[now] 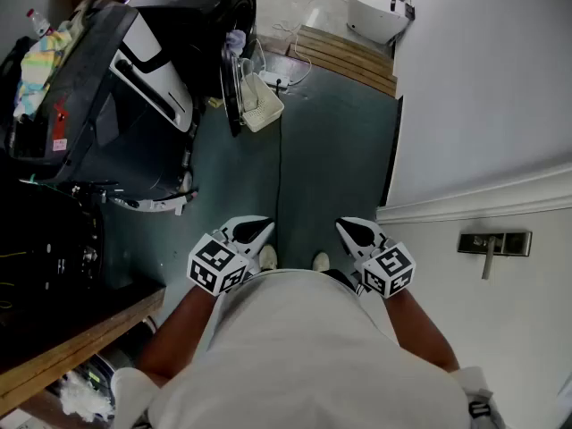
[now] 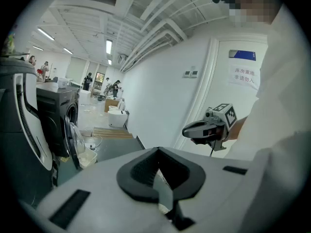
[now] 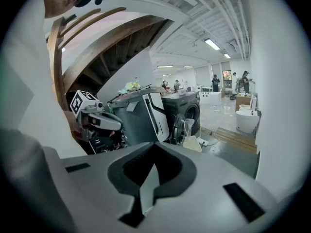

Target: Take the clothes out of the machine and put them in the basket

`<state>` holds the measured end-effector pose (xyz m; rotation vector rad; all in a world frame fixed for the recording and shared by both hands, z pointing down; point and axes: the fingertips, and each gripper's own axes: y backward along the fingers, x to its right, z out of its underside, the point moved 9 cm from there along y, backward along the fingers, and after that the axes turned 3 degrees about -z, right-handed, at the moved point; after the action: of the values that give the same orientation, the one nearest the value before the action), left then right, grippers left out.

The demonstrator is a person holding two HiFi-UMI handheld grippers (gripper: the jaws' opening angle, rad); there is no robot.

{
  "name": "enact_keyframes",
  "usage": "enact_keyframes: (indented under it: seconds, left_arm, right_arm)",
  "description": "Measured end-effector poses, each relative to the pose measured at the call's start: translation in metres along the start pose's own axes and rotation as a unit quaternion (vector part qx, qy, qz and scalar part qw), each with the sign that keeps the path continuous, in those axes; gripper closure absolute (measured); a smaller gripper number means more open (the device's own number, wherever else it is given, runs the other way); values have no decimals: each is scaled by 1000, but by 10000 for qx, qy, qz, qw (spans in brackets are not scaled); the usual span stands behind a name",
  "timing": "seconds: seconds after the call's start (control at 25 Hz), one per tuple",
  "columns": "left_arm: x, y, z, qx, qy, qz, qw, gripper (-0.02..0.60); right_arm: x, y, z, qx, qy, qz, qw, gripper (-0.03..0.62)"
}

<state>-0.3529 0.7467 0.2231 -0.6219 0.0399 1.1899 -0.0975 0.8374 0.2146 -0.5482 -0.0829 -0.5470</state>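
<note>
Nearest, well short of the washing machine [image 1: 210, 12]: the left gripper [image 1: 253, 236] and the right gripper [image 1: 355, 232], side by side before the body, both tipped a little downward. Jaws of each pressed fully together, nothing between them, so empty on both sides.

Between here and the machine, only dark floor [image 1: 331, 150].

Further on, at the machine's front, the round door [image 1: 234, 83] swung open. Just beside the door, on the floor, the white basket [image 1: 262, 107]; hard to tell whether anything inside. No clothes visible from here: the inside of the machine hidden in the head view and only dark in both gripper views. Presumably inside the machine, then. Left of the machine, on top of another dark appliance [image 1: 134, 105], a colourful cloth [image 1: 37, 56]; unclear whether part of the job.

Possible troubles, as a judgement only:
- Reaching into the machine with closed jaws: would only push the clothes deeper.
- Coming in too close to the open door: easy to knock it, or the basket beside it.
- The white cable [image 1: 288, 71] just behind the basket: could catch a foot or a hanging sleeve.
- Gripping a long piece at one end: could drag it over the floor.
</note>
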Motion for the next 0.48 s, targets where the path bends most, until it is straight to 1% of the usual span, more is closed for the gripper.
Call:
enact_keyframes:
  seconds: [0.24,0.48]
  left_arm:
    - [-11,5,2,5,26,15,10000,583]
    - [-22,-4,3,-90,16,119,9999,583]
  right_arm:
    - [-4,-11,-7,-47,50,4,10000,591]
    - [6,-17,-8,-66,-37,101,9999,591]
